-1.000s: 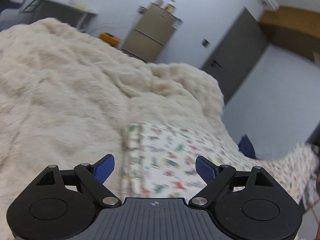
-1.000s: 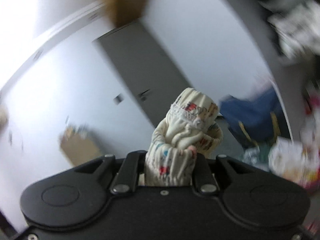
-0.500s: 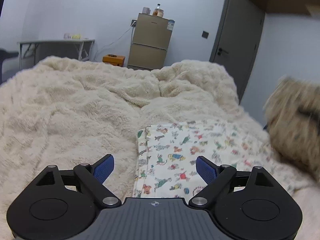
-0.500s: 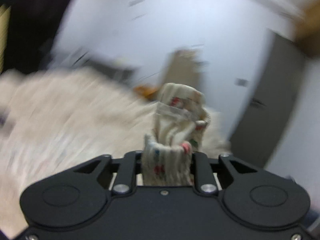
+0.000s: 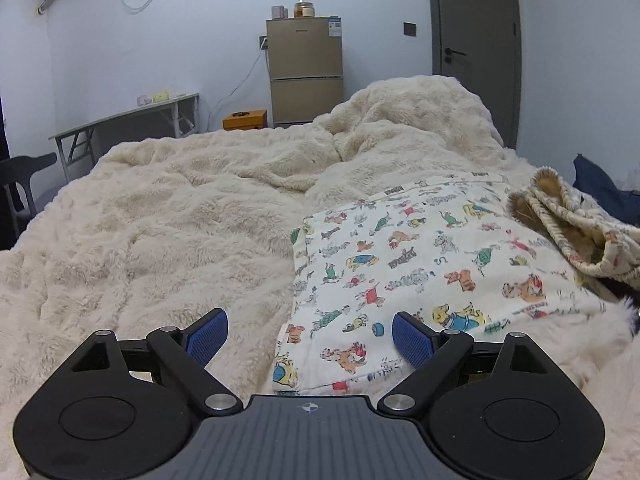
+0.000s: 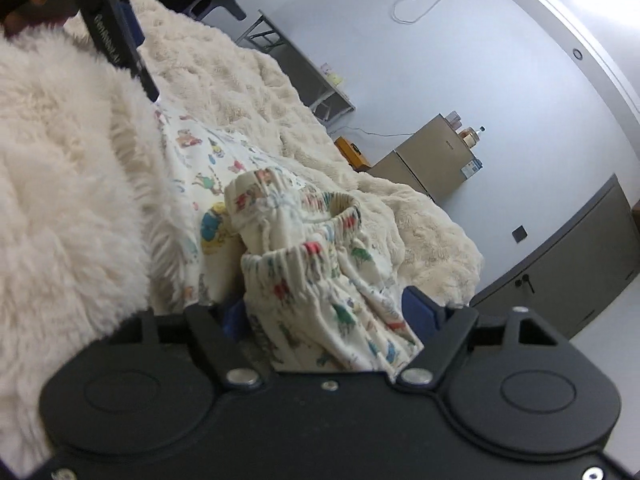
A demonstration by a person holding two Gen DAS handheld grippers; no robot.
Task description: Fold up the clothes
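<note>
A cartoon-printed garment [image 5: 404,264] lies flat on the fluffy cream blanket [image 5: 168,216] of a bed. Its elastic waistband end [image 5: 568,220] is bunched on top at the right. My left gripper [image 5: 308,328] hovers open over the garment's near left corner, nothing between its blue pads. In the right wrist view the waistband [image 6: 320,264] lies loosely between the jaws of my right gripper [image 6: 326,312], which are opening; the blue pads [image 6: 416,308] stand beside the cloth. The left gripper [image 6: 116,28] shows at the top left there.
Beyond the bed stand a tan fridge [image 5: 306,72], an orange box [image 5: 245,119], a folding table [image 5: 132,116] and a grey door [image 5: 476,48]. A dark chair [image 5: 24,172] is at the left, a dark blue item [image 5: 600,188] at the right.
My right gripper swung down from the air onto the bed with the waistband, and its jaws spread apart. The bunched end now rests on the garment's right side. My left gripper rolled level.
</note>
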